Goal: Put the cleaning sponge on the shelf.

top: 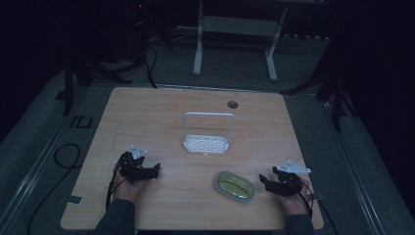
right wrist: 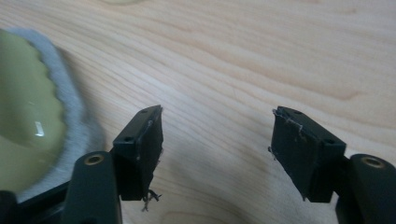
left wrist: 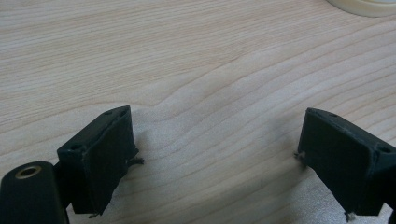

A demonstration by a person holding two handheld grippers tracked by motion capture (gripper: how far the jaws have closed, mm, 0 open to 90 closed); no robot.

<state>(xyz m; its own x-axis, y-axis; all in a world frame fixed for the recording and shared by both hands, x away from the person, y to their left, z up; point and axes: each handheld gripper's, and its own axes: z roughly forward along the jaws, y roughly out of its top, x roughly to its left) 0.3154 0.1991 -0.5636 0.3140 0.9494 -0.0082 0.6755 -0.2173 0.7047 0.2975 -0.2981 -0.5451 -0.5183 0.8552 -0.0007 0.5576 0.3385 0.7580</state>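
The person's sleeves and hands enter at the near edge, each holding a gripper. The left gripper (top: 157, 169) has its fingers (left wrist: 100, 158) spread apart over bare wood; the right gripper (top: 263, 179) also has its fingers (right wrist: 140, 149) wide apart with nothing between them. Just beside the right gripper lies an oval green dish (top: 234, 186) with a grey rim, its long axis running from near-right to far-left on the surface (top: 147, 117). Farther back, near the middle, stands a white rack (top: 207, 137) with an upright handle. The light-wood surface has a round hole (top: 232, 104) toward its far edge. The room is dark; a white frame (top: 235, 29) stands on the floor behind, and its top is cut off.
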